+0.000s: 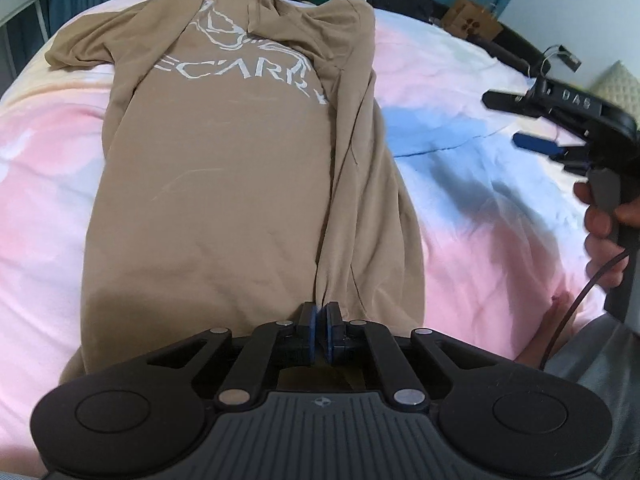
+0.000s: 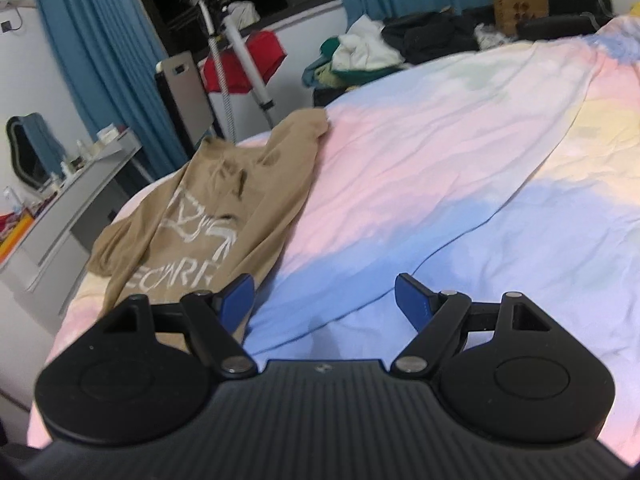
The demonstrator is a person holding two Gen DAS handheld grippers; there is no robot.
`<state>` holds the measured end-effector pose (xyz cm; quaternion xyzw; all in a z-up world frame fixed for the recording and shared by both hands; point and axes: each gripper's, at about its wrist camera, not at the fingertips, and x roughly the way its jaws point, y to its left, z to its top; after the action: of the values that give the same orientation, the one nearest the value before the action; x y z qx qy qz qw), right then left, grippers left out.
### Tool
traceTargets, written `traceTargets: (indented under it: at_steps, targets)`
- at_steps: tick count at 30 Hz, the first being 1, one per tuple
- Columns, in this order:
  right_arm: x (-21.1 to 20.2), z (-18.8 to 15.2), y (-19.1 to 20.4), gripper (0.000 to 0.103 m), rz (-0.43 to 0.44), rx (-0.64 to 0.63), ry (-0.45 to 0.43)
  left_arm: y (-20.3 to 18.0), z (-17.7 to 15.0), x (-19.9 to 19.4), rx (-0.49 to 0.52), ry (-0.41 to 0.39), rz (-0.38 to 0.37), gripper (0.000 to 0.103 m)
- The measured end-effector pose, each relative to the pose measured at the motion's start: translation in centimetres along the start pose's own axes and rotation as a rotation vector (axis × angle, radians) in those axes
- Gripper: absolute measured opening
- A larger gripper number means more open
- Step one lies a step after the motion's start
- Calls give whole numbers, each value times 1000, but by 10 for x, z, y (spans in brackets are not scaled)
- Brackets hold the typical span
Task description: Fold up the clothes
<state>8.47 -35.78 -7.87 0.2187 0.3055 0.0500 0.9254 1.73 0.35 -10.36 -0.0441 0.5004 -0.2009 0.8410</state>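
A tan T-shirt [image 1: 240,184] with a white print lies chest-up on the bed [image 1: 460,80], its collar toward 12 o'clock in the left wrist view and its hem toward 6 o'clock; its right side is already turned in over the body as a long lengthwise flap, while the sleeve at 10 o'clock lies spread out. The cloth looks thin, light and limp, so it should sag and crease wherever it is unsupported and is best pinched at an edge, the hem or a shoulder seam, not mid-panel. The left gripper [image 1: 319,322] sits low at the hem, its jaws closed together on a gather of fabric at the foot of the turned-in flap. The right gripper [image 2: 325,298], held in a hand [image 1: 604,236] at 3 o'clock, hovers above the bare sheet just beside the shirt with its jaws wide apart, holding nothing, pointing toward the collar end.
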Motion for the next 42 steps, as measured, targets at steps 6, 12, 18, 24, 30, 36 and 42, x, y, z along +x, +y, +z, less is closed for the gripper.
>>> traceTargets:
  at_steps: [6, 12, 18, 24, 30, 36, 42]
  targets:
    - [6, -4, 1, 78, 90, 49, 46, 11, -3, -18, -82, -30, -131, 47]
    - [11, -6, 4, 68, 155, 78, 65, 8, -8, -28, -98, -67, -213, 52]
    - [14, -19, 25, 39, 155, -12, 116, 65, 39, -27, -271, -194, -139, 62]
    - [17, -28, 36, 39, 151, -40, 142, 129, 91, -25, -464, -330, -56, 81]
    - [27, -28, 26, 40, 138, 26, 153, 217, 132, 8, -812, -398, -100, 81]
    - [43, -26, 21, 40, 157, 90, 163, 243, 156, 50, -869, -506, -45, 86]
    - [57, -23, 27, 40, 185, 86, 127, 251, 196, 68, -836, -717, 87, 88]
